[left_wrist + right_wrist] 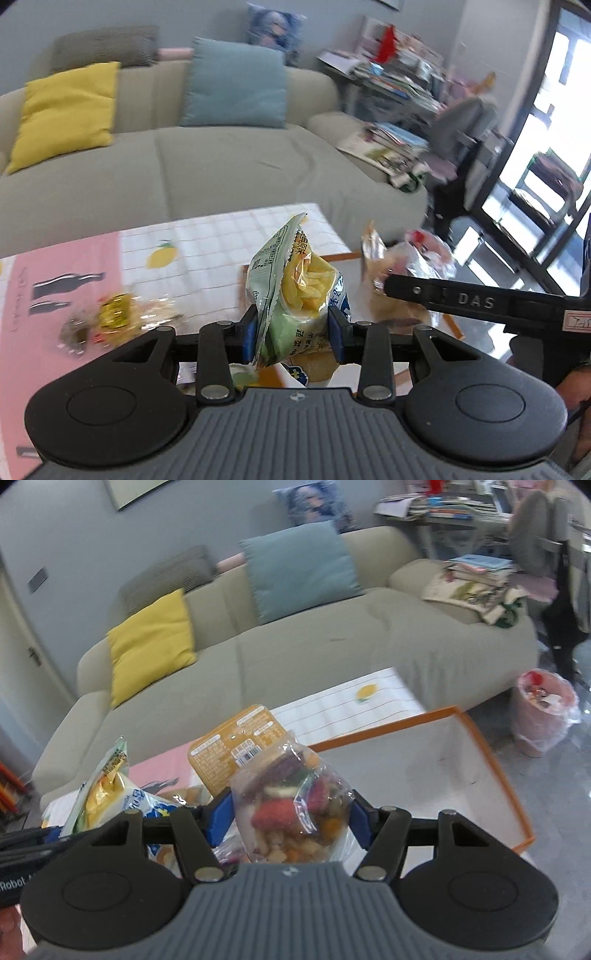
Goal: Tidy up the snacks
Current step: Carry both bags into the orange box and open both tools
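— Over the low table, both hands loaded. My left gripper (293,332) is clamped on a pale green crinkly chip bag with yellow crisps printed on it (295,280); the bag stands upright between the blue pads, long axis vertical.

— And the right?

— My right gripper (291,821) is pinched narrow around a clear plastic pouch of mixed dried fruit and nuts (291,808), also held upright, lifted off the surface.

— Where does it go?

— Judging by the task, into the shallow white tray with the orange rim (495,760). It lies ahead and to the right of the right gripper, just beyond the pouch, floor bare. An orange flat snack box with a barcode label (236,757) leans behind the pouch, to the tray's left.

— Which hand is nearer?

— The right, I'd say; the left sits further left, its bag beside the other snacks. Loose wrapped sweets (114,314) remain on the pink-and-white tablecloth (66,266), too blurred to identify.
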